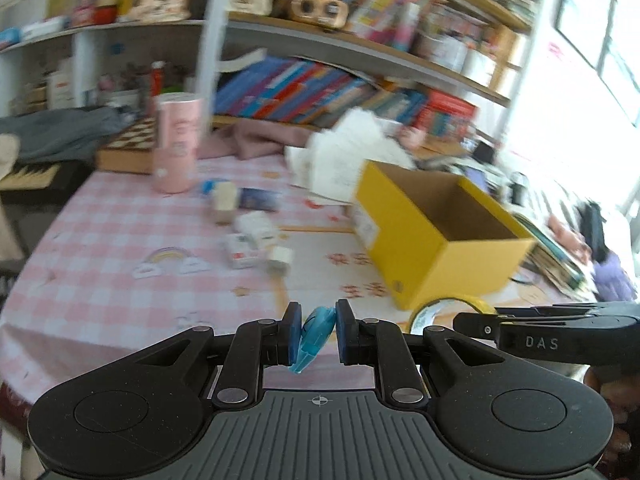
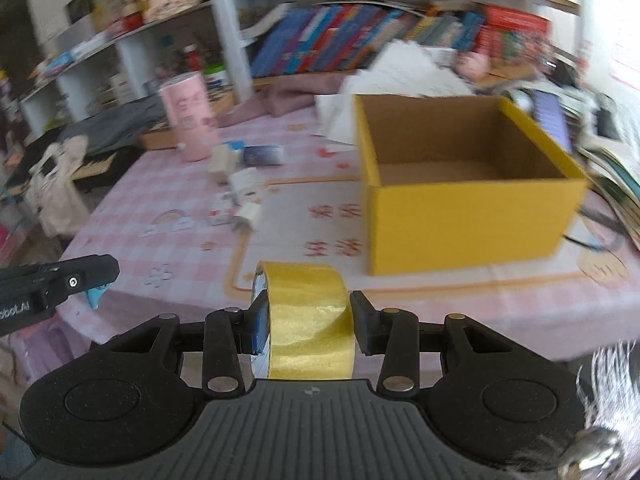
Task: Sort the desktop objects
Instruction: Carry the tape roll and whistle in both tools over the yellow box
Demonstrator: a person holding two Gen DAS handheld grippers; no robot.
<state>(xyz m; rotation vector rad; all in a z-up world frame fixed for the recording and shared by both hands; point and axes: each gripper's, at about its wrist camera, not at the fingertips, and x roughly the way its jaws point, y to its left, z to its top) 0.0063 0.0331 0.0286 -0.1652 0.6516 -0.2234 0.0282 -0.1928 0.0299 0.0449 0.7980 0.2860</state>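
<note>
In the left wrist view, the left hand-held gripper [image 1: 318, 330] has its two blue pads closed to a narrow gap on a small blue correction-tape dispenser [image 1: 315, 336], which sits tilted between them with its pointed tip hanging below the pads. Ahead lies the desk [image 1: 100, 248], covered in a pink checked cloth, with a yellow cardboard box [image 1: 436, 236] standing open-topped to the right and a pink cylindrical tin [image 1: 176, 144] upright further back on the left. Between the two, a loose cluster of small white items [image 1: 256, 236] lies on the cloth; the blur hides what they are. At the right edge the right hand-held gripper [image 1: 560, 332] reaches in from the side, and part of a yellow tape roll [image 1: 436, 312] shows just behind it, in front of the box's near corner. In the right wrist view, the right hand-held gripper [image 2: 310, 318] stands fairly wide apart and clamps the yellow tape roll [image 2: 308, 320] across its width, the roll standing on edge between the pads. The yellow cardboard box [image 2: 468, 224] is straight ahead and slightly right, its brown inside showing nothing. The pink cylindrical tin [image 2: 188, 116] stands back on the left, with the small white items [image 2: 240, 196] scattered between it and the near edge. The left hand-held gripper [image 2: 96, 280] enters from the left edge, the blue tip of the correction-tape dispenser [image 2: 96, 294] poking below it. Shelves crowded with books [image 2: 340, 40] fill the background.
</note>
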